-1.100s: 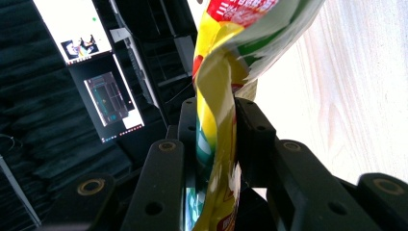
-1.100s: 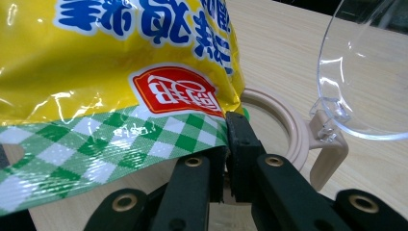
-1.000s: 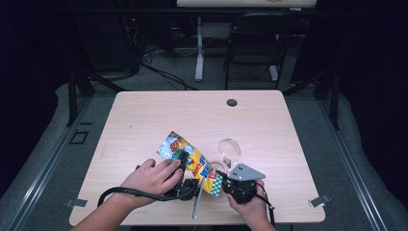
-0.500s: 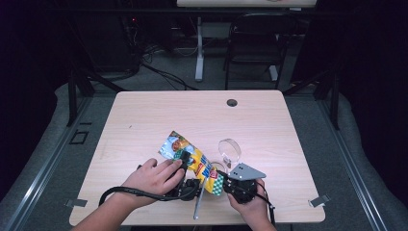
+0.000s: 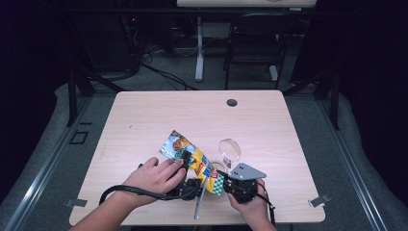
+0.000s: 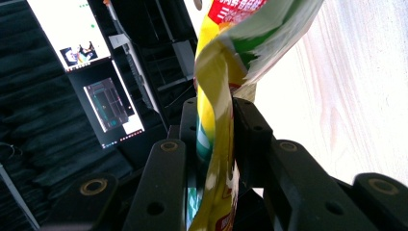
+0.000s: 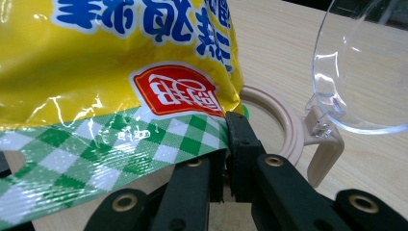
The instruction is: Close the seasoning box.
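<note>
A yellow snack bag (image 5: 179, 144) with a green checked end lies slanted near the table's front edge, pinched from both sides. In the left gripper view the bag (image 6: 226, 62) twists up out of my left gripper (image 6: 215, 103), whose jaws are shut on its thin edge. A hand covers the left gripper (image 5: 188, 164) in the high view. My right gripper (image 7: 226, 120) is shut on the green checked strip of the bag (image 7: 120, 57). Seen from above, the right gripper (image 5: 222, 182) sits under its grey plate at the bag's near end.
A beige ring with a hinged clear lid (image 5: 230, 149) stands just right of the bag; the ring (image 7: 288, 127) lies directly behind the right jaws. A thin grey stick (image 5: 199, 206) lies by the front edge of the wooden table (image 5: 269, 120). A dark hole (image 5: 232, 102) marks the far side.
</note>
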Available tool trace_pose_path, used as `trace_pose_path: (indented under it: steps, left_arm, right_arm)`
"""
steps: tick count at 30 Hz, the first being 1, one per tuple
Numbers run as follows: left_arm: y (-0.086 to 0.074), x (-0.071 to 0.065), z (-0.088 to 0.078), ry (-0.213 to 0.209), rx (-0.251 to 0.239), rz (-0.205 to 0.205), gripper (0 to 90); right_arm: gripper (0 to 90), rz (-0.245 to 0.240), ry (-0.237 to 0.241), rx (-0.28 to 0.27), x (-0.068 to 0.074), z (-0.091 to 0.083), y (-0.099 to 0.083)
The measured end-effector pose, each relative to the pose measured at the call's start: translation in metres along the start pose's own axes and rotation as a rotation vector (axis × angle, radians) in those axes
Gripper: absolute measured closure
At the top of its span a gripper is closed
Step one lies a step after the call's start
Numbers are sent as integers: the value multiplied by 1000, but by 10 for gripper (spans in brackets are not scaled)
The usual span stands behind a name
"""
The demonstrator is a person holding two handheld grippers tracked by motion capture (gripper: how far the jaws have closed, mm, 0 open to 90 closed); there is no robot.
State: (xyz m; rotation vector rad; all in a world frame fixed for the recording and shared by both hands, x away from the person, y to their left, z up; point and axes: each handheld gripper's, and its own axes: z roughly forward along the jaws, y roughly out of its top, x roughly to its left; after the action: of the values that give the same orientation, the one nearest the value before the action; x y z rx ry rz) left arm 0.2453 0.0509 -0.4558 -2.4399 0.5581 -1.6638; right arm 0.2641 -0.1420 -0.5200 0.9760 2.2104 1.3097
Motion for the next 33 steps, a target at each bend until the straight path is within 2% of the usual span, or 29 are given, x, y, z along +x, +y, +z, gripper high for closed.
trace_pose_path:
  steps: [18,30,33]
  left_arm:
    - [2,3,-1,-15,-8,-6,792]
    - [2,5,-1,-8,-5,11,795]
    - [2,5,-1,-18,-6,7,797]
  right_arm:
    - [869,11,1,-1,-1,0,-1]
    - [869,15,3,-3,-1,1,-1]
    - [869,16,3,-2,-1,1,-1]
